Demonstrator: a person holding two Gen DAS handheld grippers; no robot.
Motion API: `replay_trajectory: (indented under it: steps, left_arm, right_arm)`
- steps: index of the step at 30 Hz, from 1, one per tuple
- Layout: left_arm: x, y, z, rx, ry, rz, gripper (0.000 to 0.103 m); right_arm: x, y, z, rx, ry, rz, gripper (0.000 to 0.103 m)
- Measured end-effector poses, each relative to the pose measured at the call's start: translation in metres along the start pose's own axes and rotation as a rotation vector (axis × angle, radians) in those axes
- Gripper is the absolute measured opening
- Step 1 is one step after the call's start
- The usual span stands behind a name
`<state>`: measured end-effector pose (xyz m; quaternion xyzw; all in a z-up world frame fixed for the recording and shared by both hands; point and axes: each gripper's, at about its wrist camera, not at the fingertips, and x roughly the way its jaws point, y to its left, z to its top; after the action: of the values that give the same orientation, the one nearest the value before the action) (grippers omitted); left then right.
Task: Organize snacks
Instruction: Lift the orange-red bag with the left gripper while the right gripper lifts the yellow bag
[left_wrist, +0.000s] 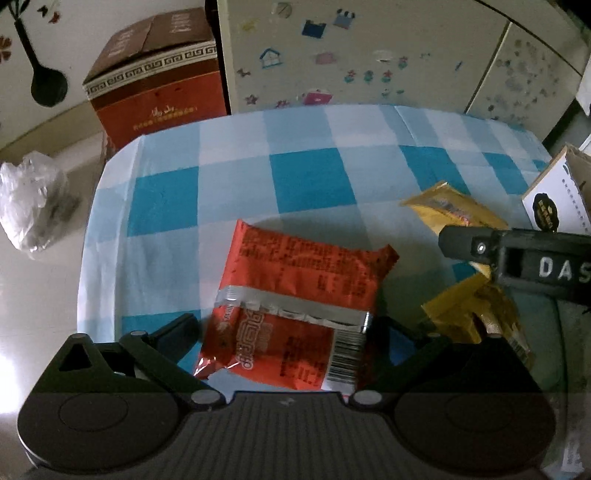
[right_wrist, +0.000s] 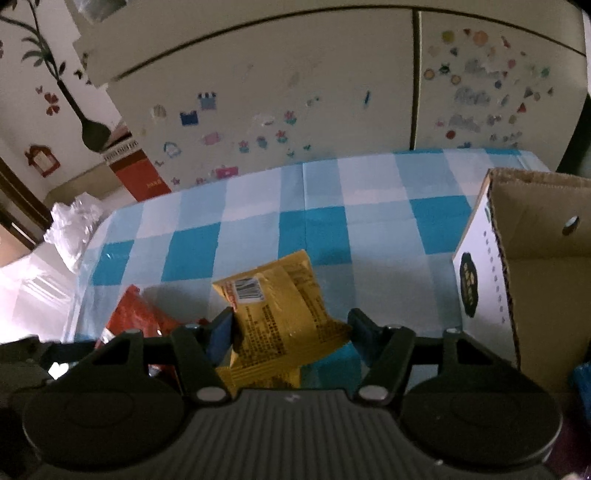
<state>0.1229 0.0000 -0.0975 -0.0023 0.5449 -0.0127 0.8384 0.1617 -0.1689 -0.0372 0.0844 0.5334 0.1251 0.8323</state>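
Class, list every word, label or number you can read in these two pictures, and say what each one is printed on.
"DAS": white letters on the right gripper, cut off by the picture's edge.
Red snack packet: print and barcode digits too blurred to read.
Yellow snack packet: too small.
Red carton and open cardboard box: unreadable.

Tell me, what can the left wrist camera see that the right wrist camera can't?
Only the left wrist view shows the whole shiny red snack packet between the left gripper fingers, plus the right gripper's black finger from the side.

Only the right wrist view shows inside the open white-and-brown cardboard box, and the crinkly yellow snack packet between the right gripper fingers.

Both show the blue-and-white checked tablecloth, the sticker-covered cupboard doors and the tall red carton.
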Motion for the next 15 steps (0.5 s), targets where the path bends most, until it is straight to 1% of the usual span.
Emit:
replay_trajectory:
  steps: [5,9,15]
  left_arm:
    - [-0.001,0.001,0.0,-0.028,-0.003,0.001,0.103]
    - [-0.002,0.0,-0.005,-0.025,-0.034,0.002,0.103]
    - [-0.004,-0.002,-0.005,-0.023,-0.03,0.005,0.103]
  right_arm:
    - [-0.004,0.004,-0.002,-0.009,0.012,-0.015,0.066]
    - [-0.018,0.009,-0.004,-0.024,-0.002,0.003,0.066]
    - [-0.035,0.011,-0.009,-0.041,-0.018,-0.002,0.066]
